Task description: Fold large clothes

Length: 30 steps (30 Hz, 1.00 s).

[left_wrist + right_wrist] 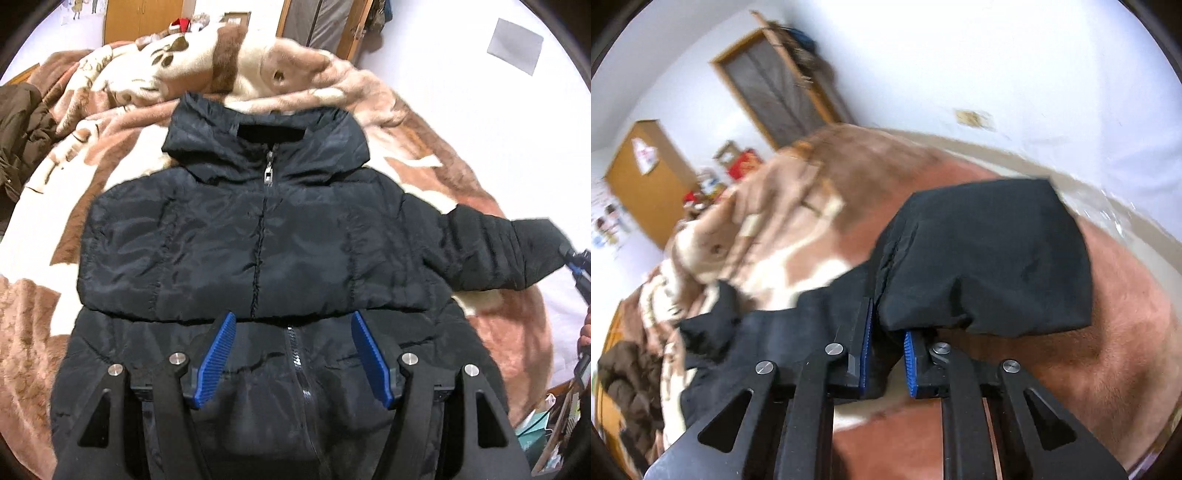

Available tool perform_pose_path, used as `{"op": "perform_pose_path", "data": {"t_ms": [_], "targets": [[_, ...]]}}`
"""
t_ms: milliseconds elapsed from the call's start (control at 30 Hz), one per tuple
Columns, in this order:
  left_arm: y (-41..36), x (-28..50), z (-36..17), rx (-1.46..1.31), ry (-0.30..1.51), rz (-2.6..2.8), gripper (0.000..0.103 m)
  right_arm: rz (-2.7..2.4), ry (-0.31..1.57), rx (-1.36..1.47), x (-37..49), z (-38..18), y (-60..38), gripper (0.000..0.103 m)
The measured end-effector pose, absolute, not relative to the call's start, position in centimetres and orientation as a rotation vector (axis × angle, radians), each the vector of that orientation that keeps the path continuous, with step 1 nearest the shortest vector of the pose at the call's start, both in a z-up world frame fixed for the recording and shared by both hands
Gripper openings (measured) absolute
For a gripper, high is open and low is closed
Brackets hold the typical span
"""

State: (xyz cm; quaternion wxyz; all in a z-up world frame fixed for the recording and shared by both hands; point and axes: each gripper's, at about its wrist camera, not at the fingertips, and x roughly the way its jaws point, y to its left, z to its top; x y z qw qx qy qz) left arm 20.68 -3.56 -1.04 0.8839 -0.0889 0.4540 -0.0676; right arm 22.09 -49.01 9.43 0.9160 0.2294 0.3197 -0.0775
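Note:
A black hooded puffer jacket (258,236) lies front up and zipped on the bed. Its left sleeve looks folded away, its right sleeve (491,254) stretches out to the right. My left gripper (293,321) is open and empty, hovering over the jacket's lower front by the zipper. My right gripper (888,325) is shut on the cuff end of the right sleeve (990,254) and holds it lifted off the blanket; it shows at the right edge of the left wrist view (576,262).
A brown, pink and cream fleece blanket (122,122) covers the bed. A dark brown coat (22,129) lies at the bed's left side, also in the right wrist view (628,384). Wooden wardrobes (650,177) stand behind. Clutter (546,421) sits at the lower right.

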Motion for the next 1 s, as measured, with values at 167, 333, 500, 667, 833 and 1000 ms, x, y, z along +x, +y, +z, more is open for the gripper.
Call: {"op": "perform_pose_path", "data": {"t_ms": [167,333,500,667,833,1000], "targets": [[-2.6,18.7,0.8,-0.202,0.904,-0.145,0.067,-0.022,0.614,0.374,20.7,14.4,-42.8,0.014],[-1.0,17.7,1.0,-0.224,0.894,-0.129,0.067,0.094,0.632,0.296,21.8,15.3,-36.4,0.014],[1.0,17.4,0.0,-0.255,0.904,-0.104,0.067,0.188,0.689,0.208,24.0,13.1,-30.0,0.014],[3.2,17.6,-1.5,-0.287,0.917,-0.075,0.067,0.262,0.783,0.141,26.5,9.1,-24.4,0.014],[5.6,18.0,-3.0,-0.322,0.923,-0.036,0.067,0.33,0.886,0.074,28.4,4.4,-19.1,0.014],[7.3,18.3,-4.3,-0.342,0.935,-0.017,0.067,0.38,1.001,0.034,29.8,-1.0,-15.4,0.016]]}}
